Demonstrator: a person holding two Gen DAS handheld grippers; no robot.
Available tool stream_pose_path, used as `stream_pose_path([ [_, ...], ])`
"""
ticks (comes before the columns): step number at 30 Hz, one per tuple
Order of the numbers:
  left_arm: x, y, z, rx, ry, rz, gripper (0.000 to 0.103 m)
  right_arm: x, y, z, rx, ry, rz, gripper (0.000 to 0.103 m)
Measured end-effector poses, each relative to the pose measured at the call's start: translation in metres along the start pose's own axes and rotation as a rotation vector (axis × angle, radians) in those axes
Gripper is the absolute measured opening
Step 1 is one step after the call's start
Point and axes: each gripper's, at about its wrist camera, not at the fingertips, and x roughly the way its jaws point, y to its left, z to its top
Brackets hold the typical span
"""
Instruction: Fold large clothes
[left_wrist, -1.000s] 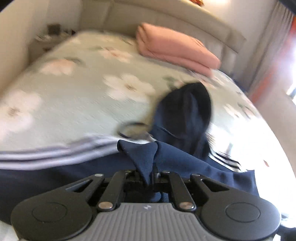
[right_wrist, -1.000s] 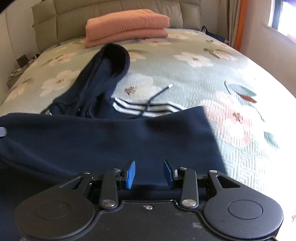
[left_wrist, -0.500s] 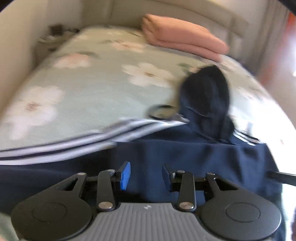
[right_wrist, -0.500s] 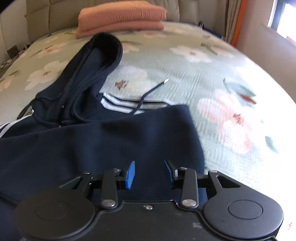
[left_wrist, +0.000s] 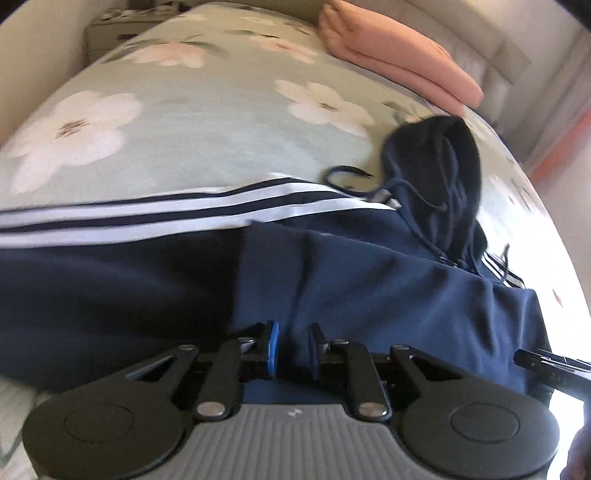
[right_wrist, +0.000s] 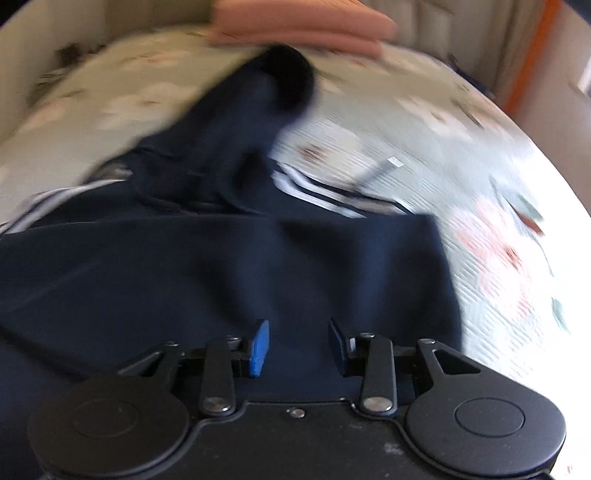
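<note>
A navy hoodie (left_wrist: 369, 280) with white sleeve stripes (left_wrist: 184, 210) lies on the bed, its lower part folded up over the body. Its hood (left_wrist: 443, 155) points toward the headboard. My left gripper (left_wrist: 293, 349) is open and empty just above the folded navy cloth. My right gripper (right_wrist: 298, 345) is open and empty over the same hoodie (right_wrist: 221, 266); the hood (right_wrist: 284, 74) and a drawstring tip (right_wrist: 393, 160) show beyond it. The right gripper's edge (left_wrist: 554, 369) shows at the right of the left wrist view.
The bed has a pale green floral quilt (left_wrist: 184, 110). A folded pink blanket (left_wrist: 399, 62) lies by the padded headboard; it also shows in the right wrist view (right_wrist: 303, 22). A nightstand (left_wrist: 110, 29) stands at the far left. Orange-trimmed curtains (right_wrist: 532, 55) hang at the right.
My left gripper let go of the navy cloth and now stands open. Both grippers have drawn nearer over the folded hoodie, the right one still moving and blurred.
</note>
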Motion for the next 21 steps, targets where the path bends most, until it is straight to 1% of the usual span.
stream_pose_path([
  [1, -0.007, 0.008, -0.003, -0.018, 0.001, 0.015, 0.021, -0.001, 0.011, -0.002, -0.027, -0.001, 0.006, 0.056],
  [2, -0.014, 0.018, -0.006, -0.034, 0.003, 0.039, 0.022, 0.003, 0.021, -0.006, -0.055, 0.016, 0.003, 0.056],
  [4, -0.027, 0.042, -0.014, -0.065, 0.002, 0.088, 0.022, 0.022, 0.037, -0.015, -0.098, 0.099, -0.005, 0.055],
  [6, -0.04, 0.07, -0.02, -0.118, -0.004, 0.134, 0.024, 0.024, 0.041, -0.017, -0.095, 0.081, -0.024, 0.055],
  [9, -0.061, 0.114, -0.024, -0.209, -0.027, 0.201, 0.027, 0.022, 0.036, -0.015, -0.062, 0.1, -0.017, 0.056],
  [11, -0.075, 0.145, -0.025, -0.286, -0.051, 0.259, 0.035, 0.022, 0.032, -0.014, -0.029, 0.113, -0.008, 0.059],
  [12, -0.083, 0.162, -0.026, -0.33, -0.068, 0.291, 0.042, 0.021, 0.031, -0.013, -0.022, 0.119, -0.009, 0.061],
  [13, -0.091, 0.178, -0.027, -0.376, -0.088, 0.325, 0.047, 0.021, 0.03, -0.012, -0.019, 0.125, -0.014, 0.064],
  [15, -0.104, 0.209, -0.027, -0.474, -0.126, 0.373, 0.054, 0.022, 0.03, -0.012, -0.01, 0.135, -0.025, 0.066],
  [17, -0.113, 0.242, -0.029, -0.591, -0.16, 0.381, 0.055, 0.022, 0.031, -0.014, -0.002, 0.139, -0.031, 0.066],
  [19, -0.117, 0.273, -0.031, -0.712, -0.184, 0.371, 0.057, 0.024, 0.034, -0.013, -0.005, 0.139, -0.041, 0.066],
  [21, -0.116, 0.3, -0.034, -0.812, -0.199, 0.33, 0.057, 0.026, 0.037, -0.011, -0.011, 0.136, -0.054, 0.066],
])
